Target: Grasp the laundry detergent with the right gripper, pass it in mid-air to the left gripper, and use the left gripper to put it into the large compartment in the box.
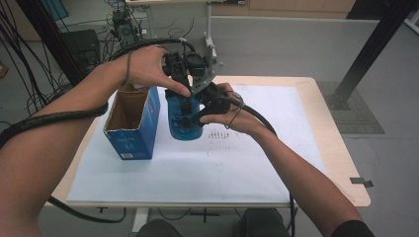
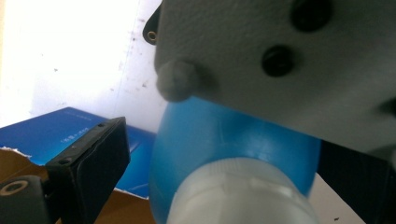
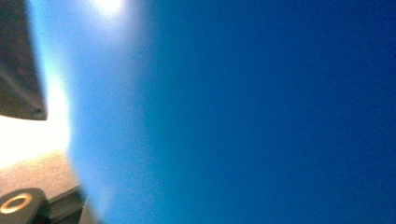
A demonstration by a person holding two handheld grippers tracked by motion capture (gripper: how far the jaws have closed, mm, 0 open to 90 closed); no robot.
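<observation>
Blue bottle (image 1: pixel 184 123) between right gripper (image 1: pixel 197 117) fingers.

Bottle (image 1: pixel 185 126) and box (image 1: pixel 132 121) on the tabletop (image 1: pixel 316 98)

The bottle stands upright just right of the open box; both claws, left claw (image 1: pixel 184 88) and right claw (image 1: pixel 195 117), meet at the bottle.
</observation>
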